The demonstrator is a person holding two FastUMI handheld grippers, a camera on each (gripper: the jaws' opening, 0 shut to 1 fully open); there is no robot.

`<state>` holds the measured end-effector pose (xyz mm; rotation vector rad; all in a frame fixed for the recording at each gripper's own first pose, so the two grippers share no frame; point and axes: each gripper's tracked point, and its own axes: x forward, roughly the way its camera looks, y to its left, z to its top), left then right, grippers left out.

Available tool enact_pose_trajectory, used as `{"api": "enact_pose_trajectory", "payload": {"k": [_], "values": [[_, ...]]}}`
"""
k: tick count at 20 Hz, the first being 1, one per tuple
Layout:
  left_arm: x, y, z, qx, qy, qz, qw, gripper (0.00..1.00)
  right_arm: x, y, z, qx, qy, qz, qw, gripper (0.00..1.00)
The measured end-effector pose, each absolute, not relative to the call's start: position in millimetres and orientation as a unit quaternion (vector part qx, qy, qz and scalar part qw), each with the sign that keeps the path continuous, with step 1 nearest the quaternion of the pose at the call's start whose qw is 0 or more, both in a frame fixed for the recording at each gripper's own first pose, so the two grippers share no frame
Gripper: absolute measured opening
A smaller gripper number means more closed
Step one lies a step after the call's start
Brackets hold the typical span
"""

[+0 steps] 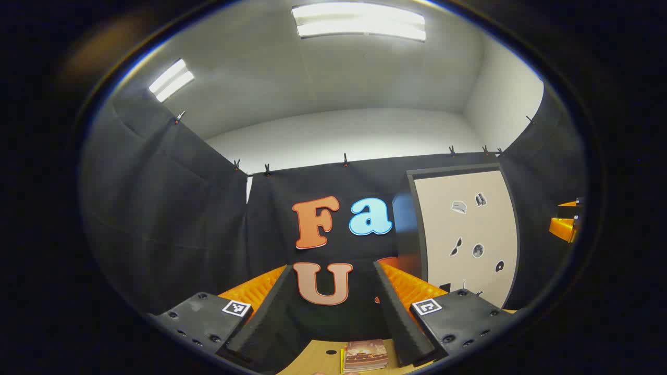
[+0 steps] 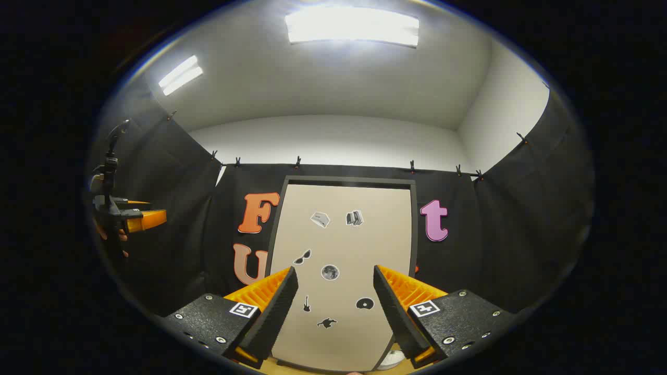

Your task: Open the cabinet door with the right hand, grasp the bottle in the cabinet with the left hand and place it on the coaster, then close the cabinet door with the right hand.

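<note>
Fingers of the left gripper point(image 1: 333, 307) spread wide, holding nothing, above the near bench point(image 1: 318, 359) where a coaster point(image 1: 366, 355) lies. Cabinet door point(image 2: 341, 271) shut, far and to the right, decorated with small stickers. Right gripper point(image 2: 333, 307) faces it, fingers likewise spread and empty. Bottle cannot be seen.

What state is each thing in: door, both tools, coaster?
cabinet door: shut, stickers on its front
right tool: open, empty, facing the door
left tool: open, empty, pointed left of the cabinet
coaster: flat on the table, nothing on the visible part
</note>
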<state>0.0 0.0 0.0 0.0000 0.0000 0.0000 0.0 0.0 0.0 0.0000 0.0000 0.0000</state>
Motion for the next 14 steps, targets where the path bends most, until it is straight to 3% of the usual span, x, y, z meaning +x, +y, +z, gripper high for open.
{"api": "enact_pose_trajectory", "payload": {"k": [7,9,11,12,14], "values": [[8,1,-10,0.005,0.007,0.005,1.000,0.97,7,2,-9,0.004,0.008,0.005,1.000,0.90],[10,2,-13,0.007,0.008,0.007,1.000,0.94,12,3,-14,0.007,0.011,0.007,1.000,0.90],[14,2,-18,0.009,0.008,0.008,1.000,0.99,16,6,-19,0.008,0.018,0.010,1.000,0.90],[15,2,-21,0.010,0.010,0.008,1.000,0.94,18,8,-23,0.008,0.022,0.012,1.000,0.91],[17,1,-25,0.007,0.014,0.007,1.000,0.94,23,15,-29,0.008,0.029,0.018,0.999,0.93]]}}
